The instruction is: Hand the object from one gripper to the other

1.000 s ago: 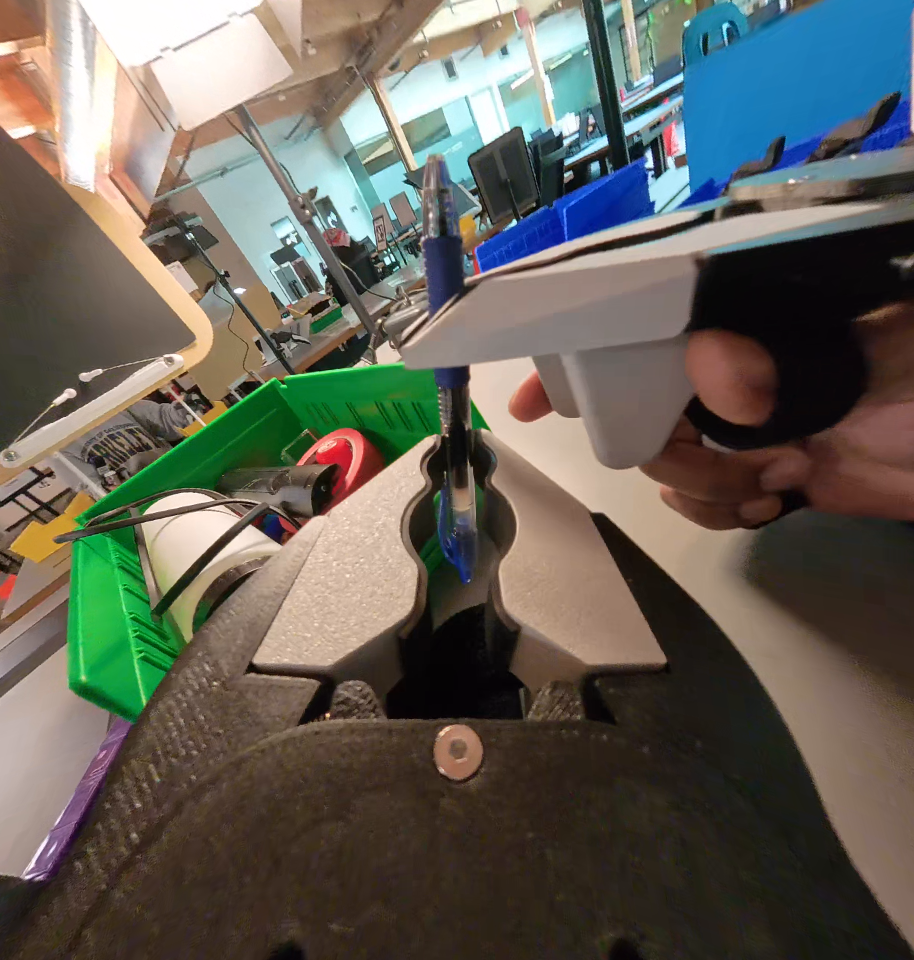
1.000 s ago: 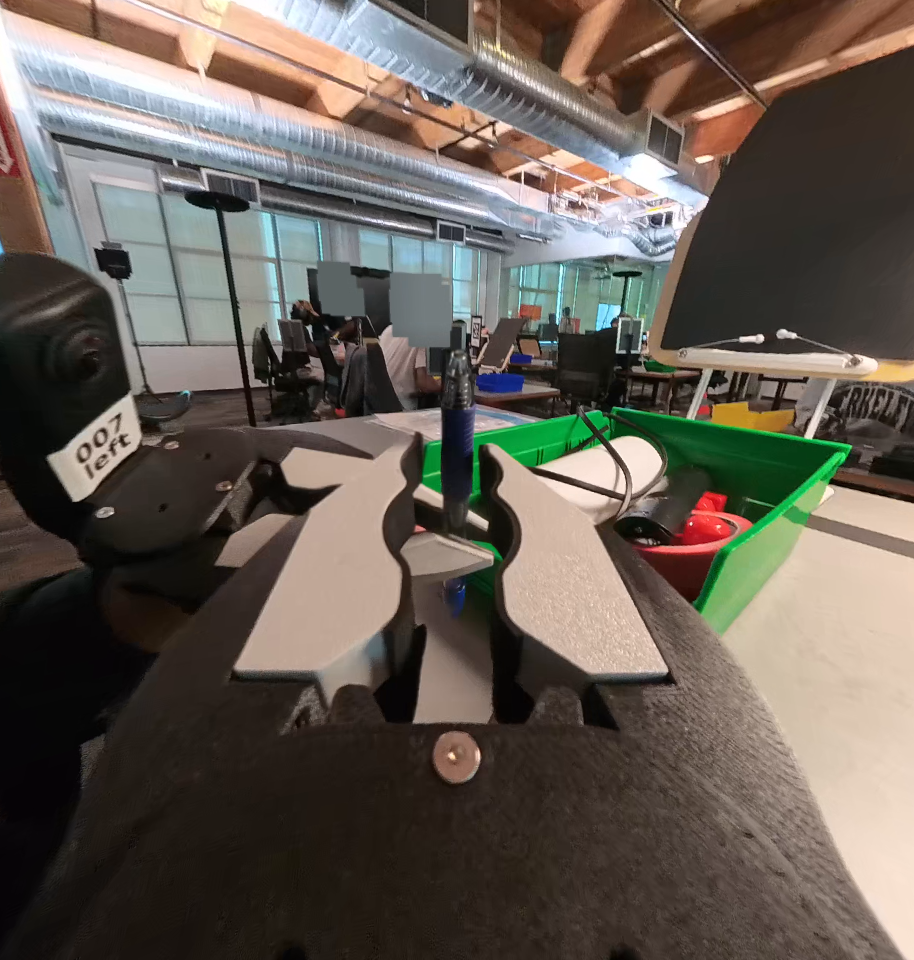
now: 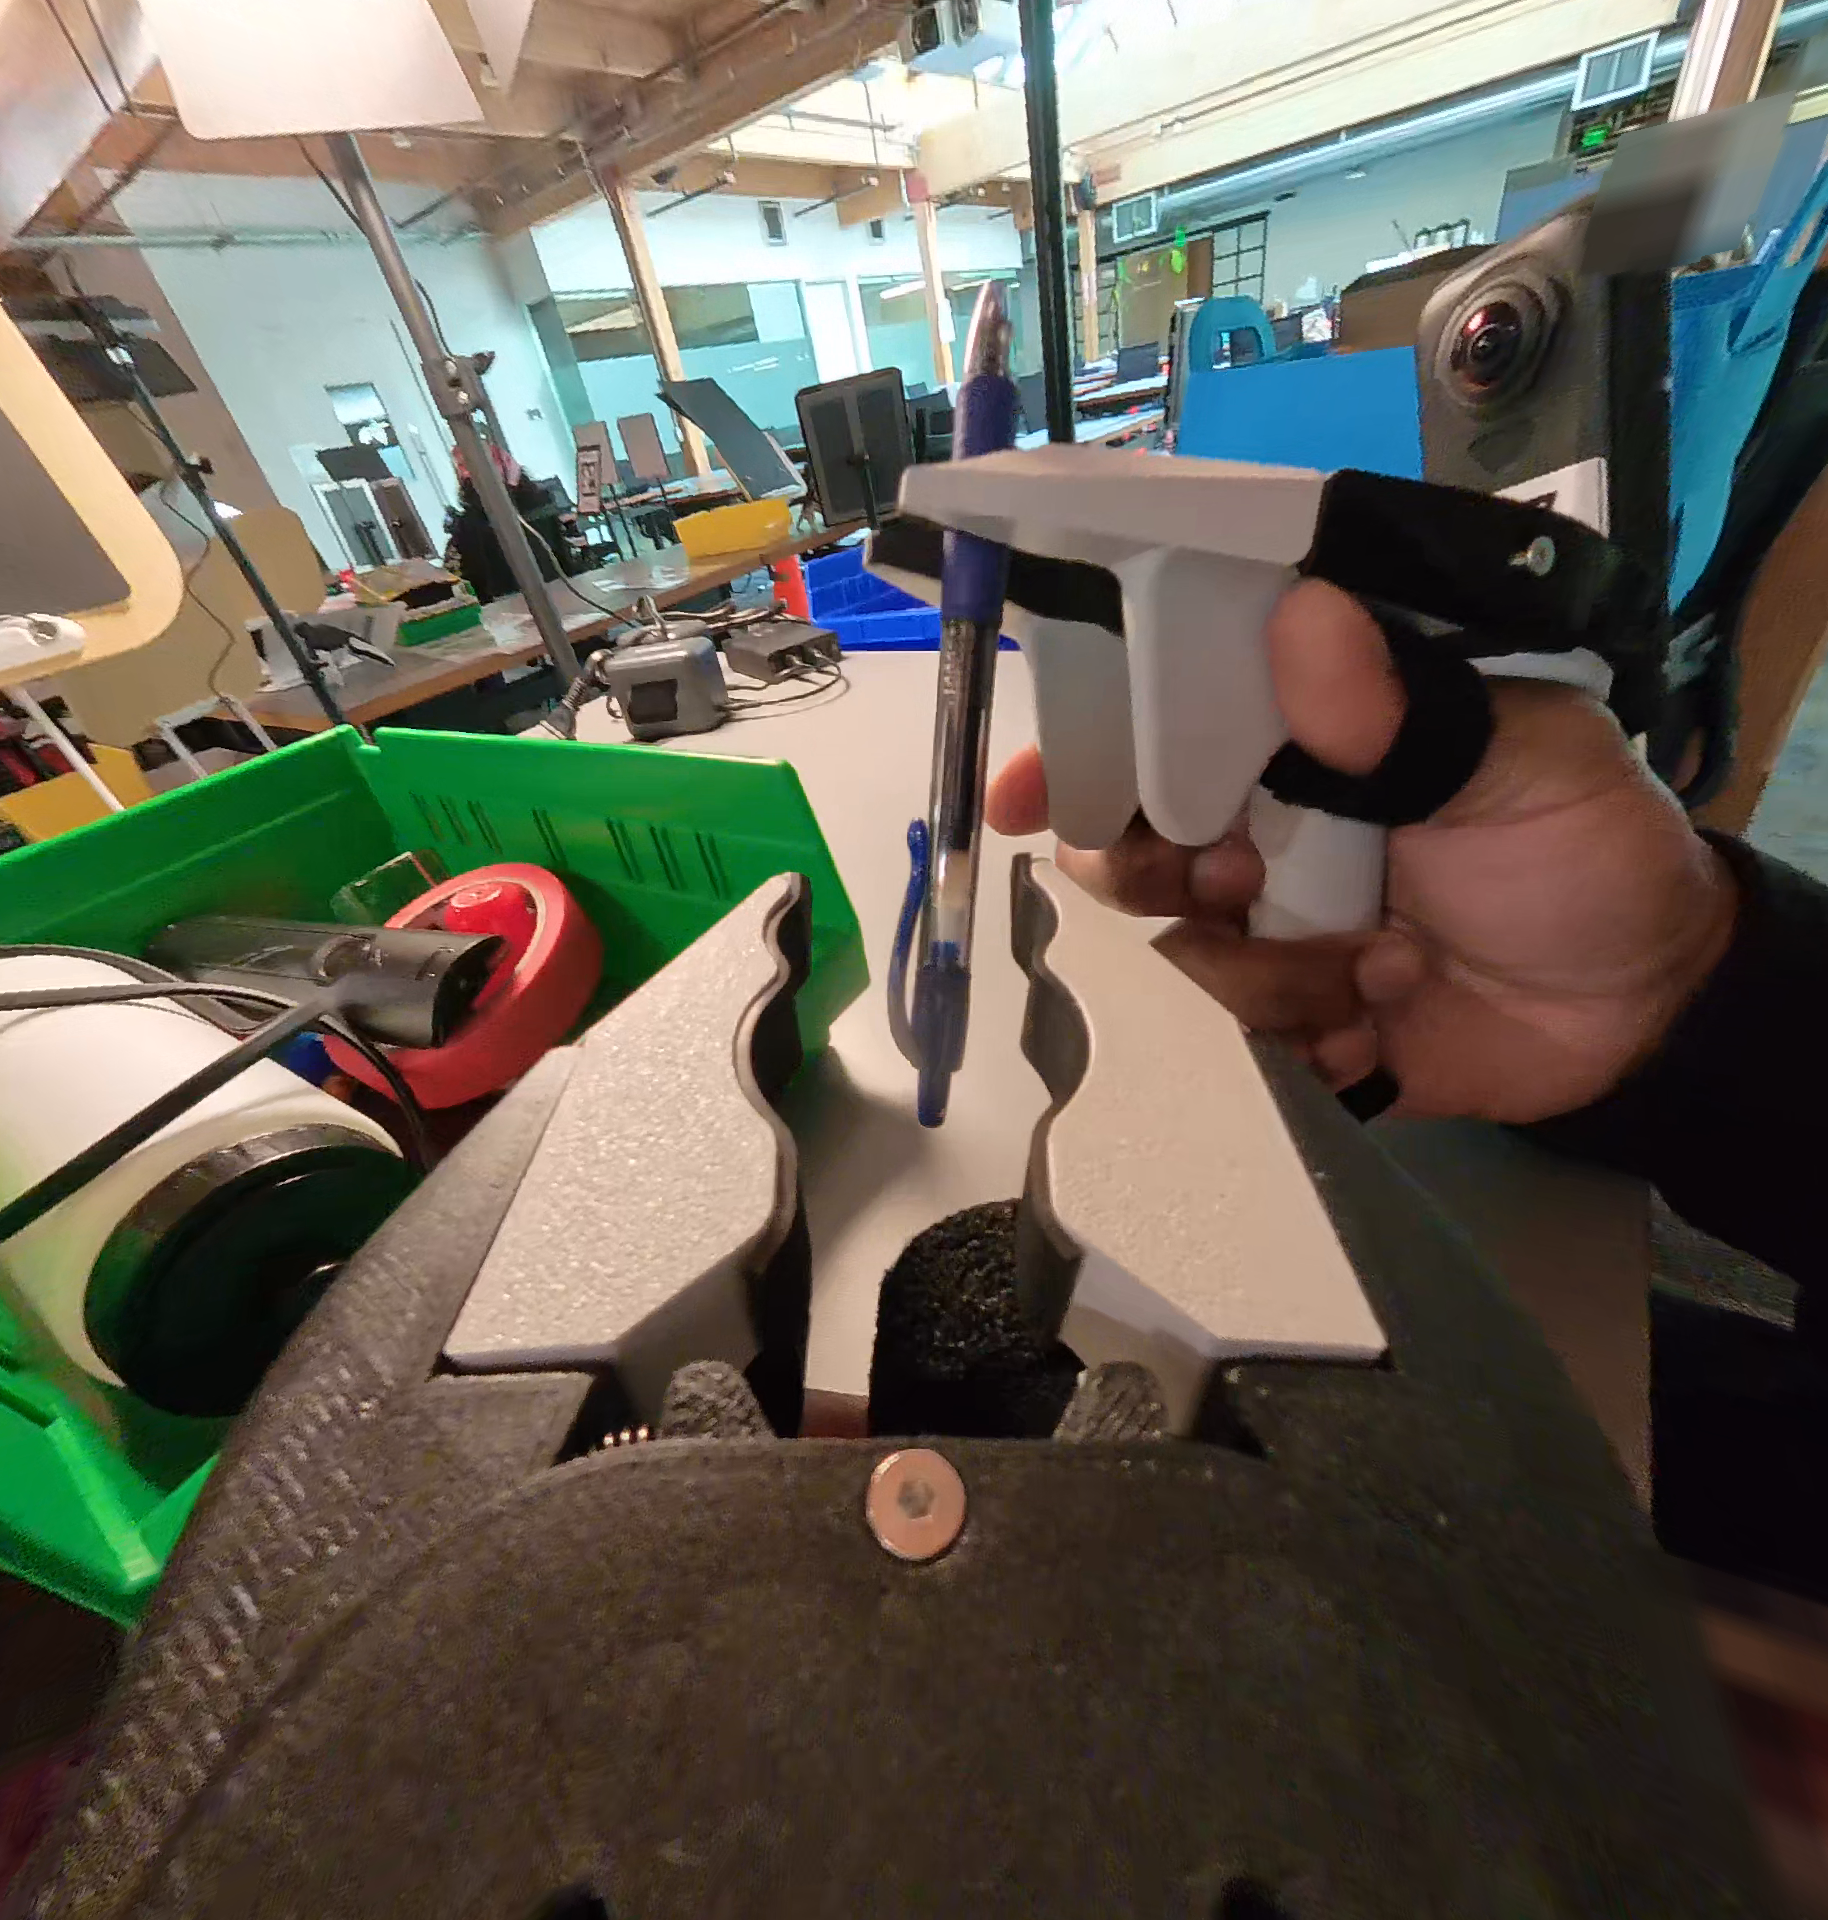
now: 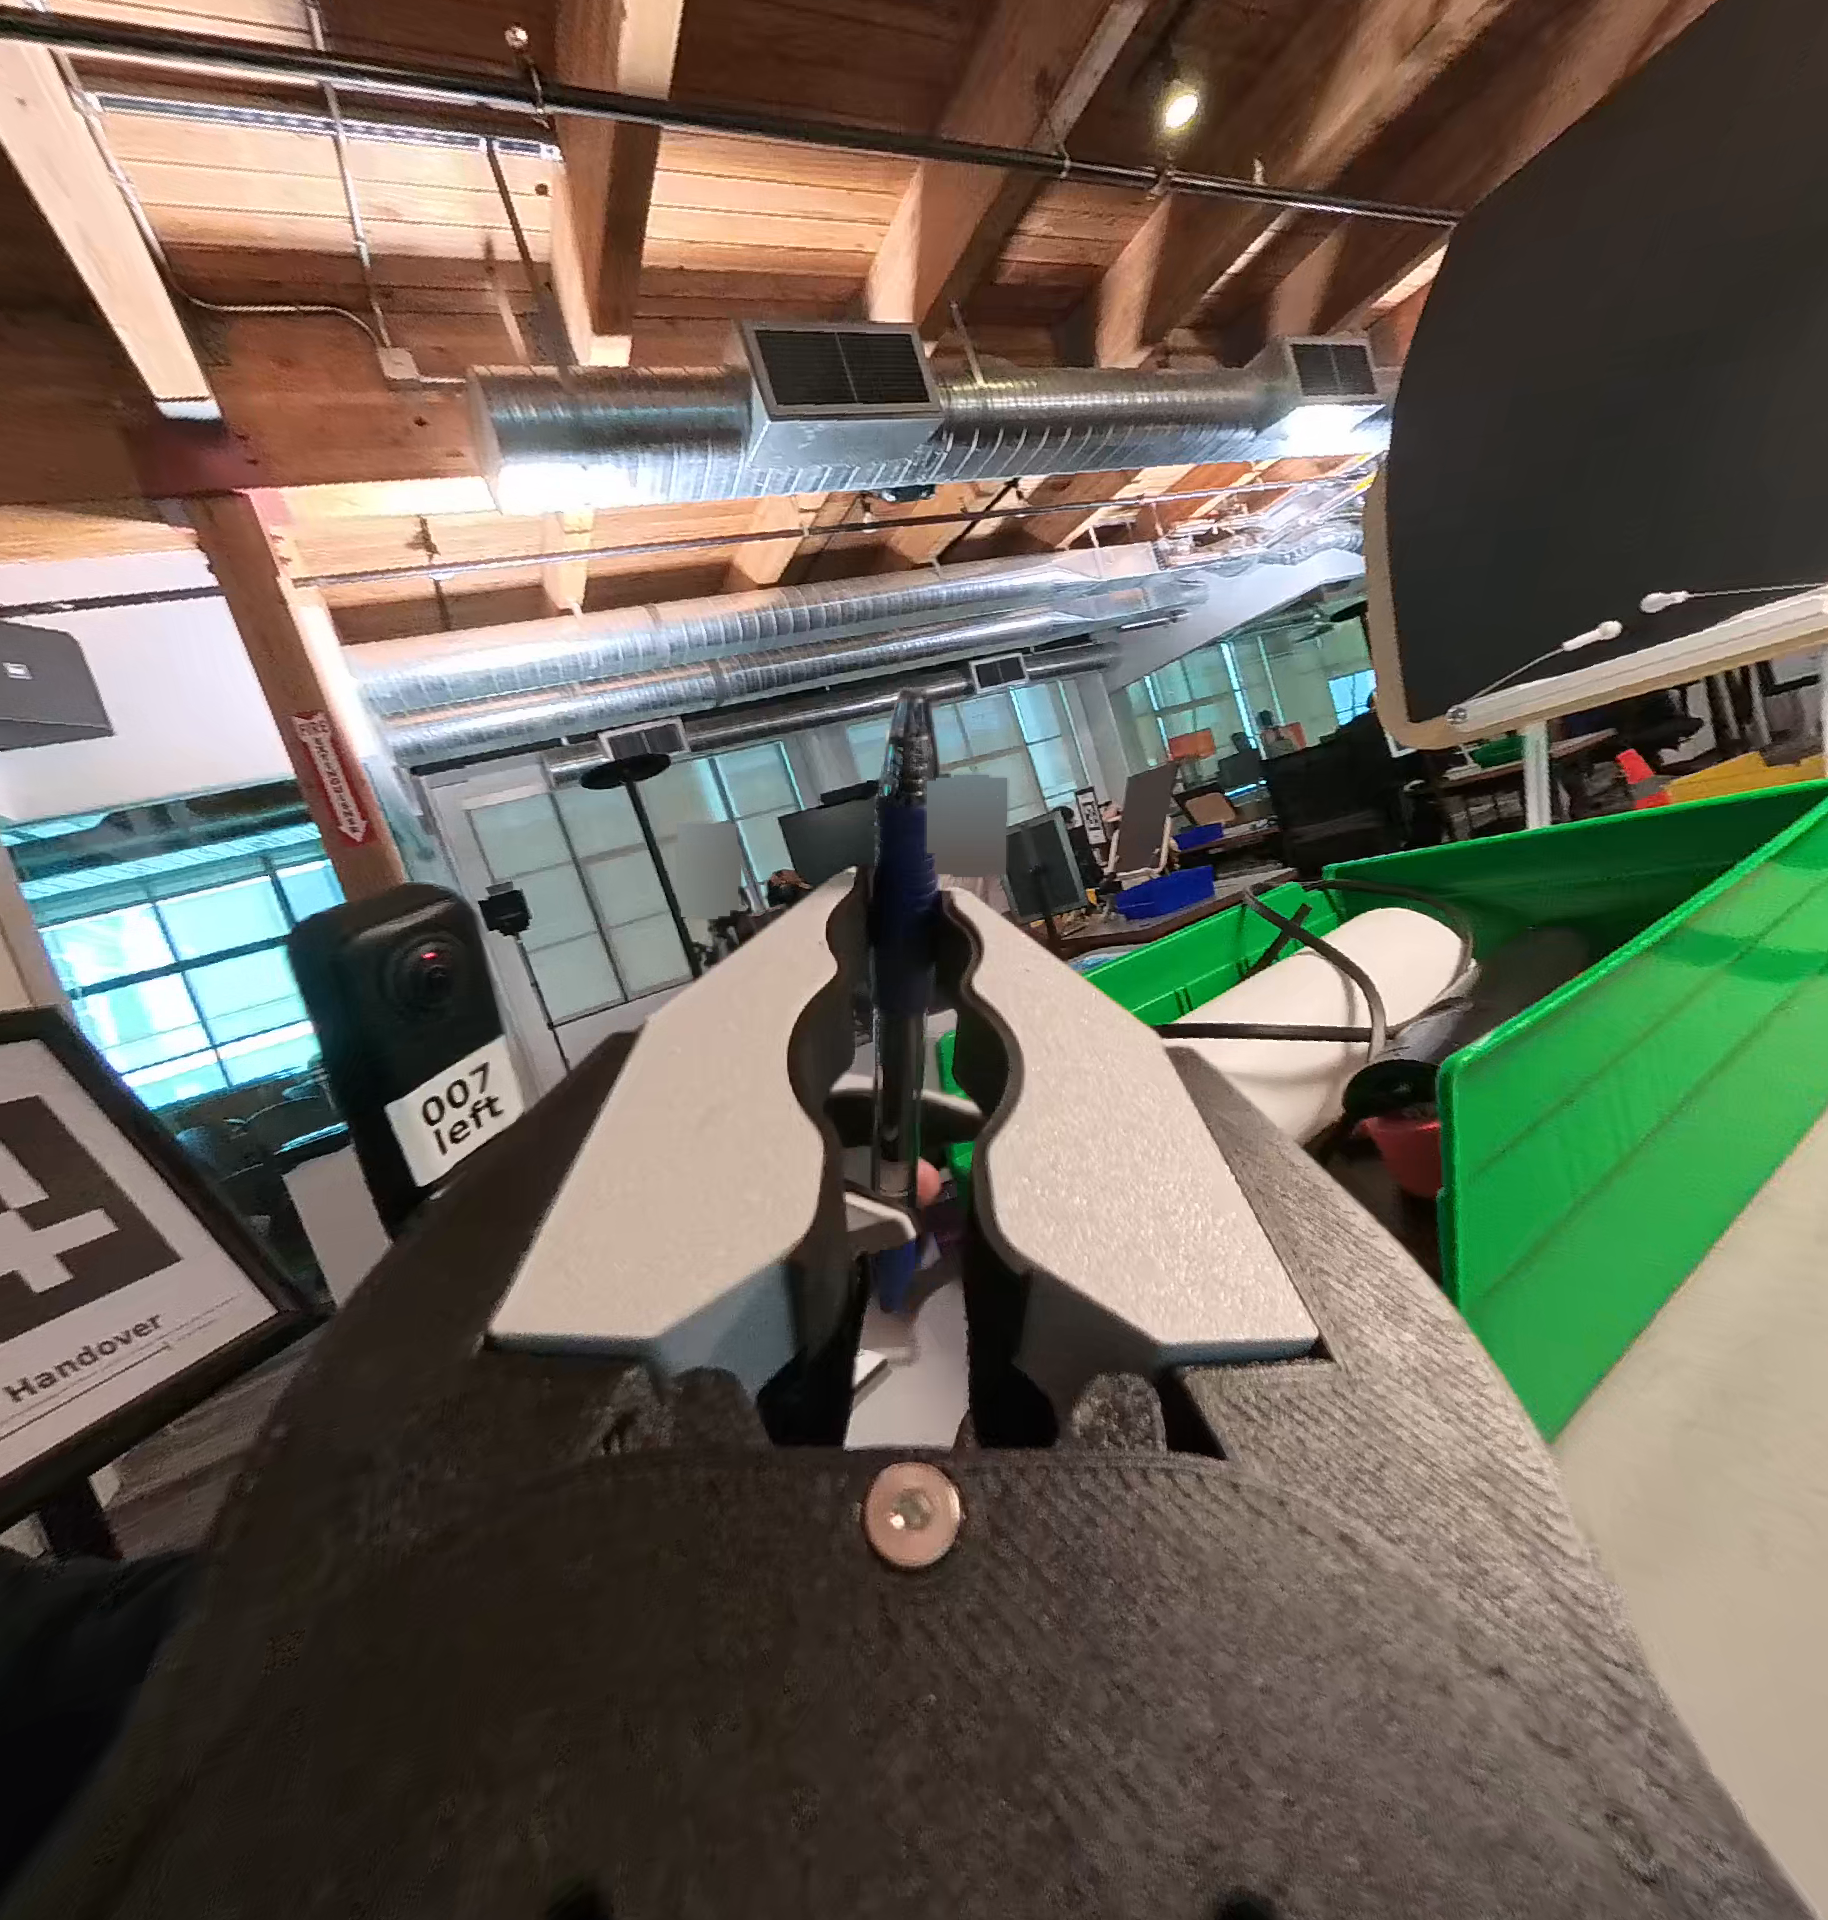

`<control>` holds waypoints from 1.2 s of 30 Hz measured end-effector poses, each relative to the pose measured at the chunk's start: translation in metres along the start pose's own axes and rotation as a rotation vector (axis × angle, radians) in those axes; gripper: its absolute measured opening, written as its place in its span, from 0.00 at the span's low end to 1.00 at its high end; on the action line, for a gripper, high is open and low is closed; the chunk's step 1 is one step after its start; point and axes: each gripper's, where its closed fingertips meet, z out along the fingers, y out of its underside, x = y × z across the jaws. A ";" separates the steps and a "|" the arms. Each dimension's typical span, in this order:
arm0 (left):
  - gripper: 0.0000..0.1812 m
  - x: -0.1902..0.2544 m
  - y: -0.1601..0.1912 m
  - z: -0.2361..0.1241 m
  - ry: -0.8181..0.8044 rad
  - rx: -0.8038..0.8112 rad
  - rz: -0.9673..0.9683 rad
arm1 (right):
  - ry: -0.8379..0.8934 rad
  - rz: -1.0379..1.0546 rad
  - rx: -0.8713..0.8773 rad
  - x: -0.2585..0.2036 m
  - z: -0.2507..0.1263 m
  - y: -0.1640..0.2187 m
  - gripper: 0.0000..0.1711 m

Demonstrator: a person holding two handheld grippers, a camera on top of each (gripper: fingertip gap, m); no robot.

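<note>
A blue pen [image 3: 954, 748] stands upright in the air over the grey table. My right gripper [image 4: 902, 902] is shut on the pen's [image 4: 902, 831] dark blue grip section; the tip points up. In the left wrist view the right gripper [image 3: 925, 520] comes in from the right, held by a hand [image 3: 1492, 935]. My left gripper [image 3: 905, 894] is open. Its fingers stand on either side of the pen's lower, clip end without touching it. One left finger [image 4: 877, 1221] shows below the right gripper's jaws.
A green bin [image 3: 598, 810] sits to the left, holding a white roll [image 3: 110, 1091], a red tape roll [image 3: 520, 977], a black device and cables. It also shows in the right wrist view [image 4: 1616, 1091]. A framed marker sign [image 4: 89, 1247] stands at the left there. Left tips to right tips: about 6 cm.
The left gripper, shut on the pen's lower end before, has opened. The right gripper, open around the pen before, has shut on it and tilted upward.
</note>
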 end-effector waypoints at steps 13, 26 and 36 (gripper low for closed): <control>0.08 -0.008 -0.014 -0.009 0.009 0.079 -0.082 | -0.014 -0.024 -0.157 -0.005 0.010 0.030 0.15; 0.19 -0.007 -0.012 -0.007 0.073 0.086 -0.240 | 0.034 -0.040 -0.075 0.003 0.003 0.013 0.06; 0.14 0.007 -0.027 -0.015 0.354 0.170 -0.594 | -0.107 0.042 -0.042 -0.017 0.004 0.009 0.06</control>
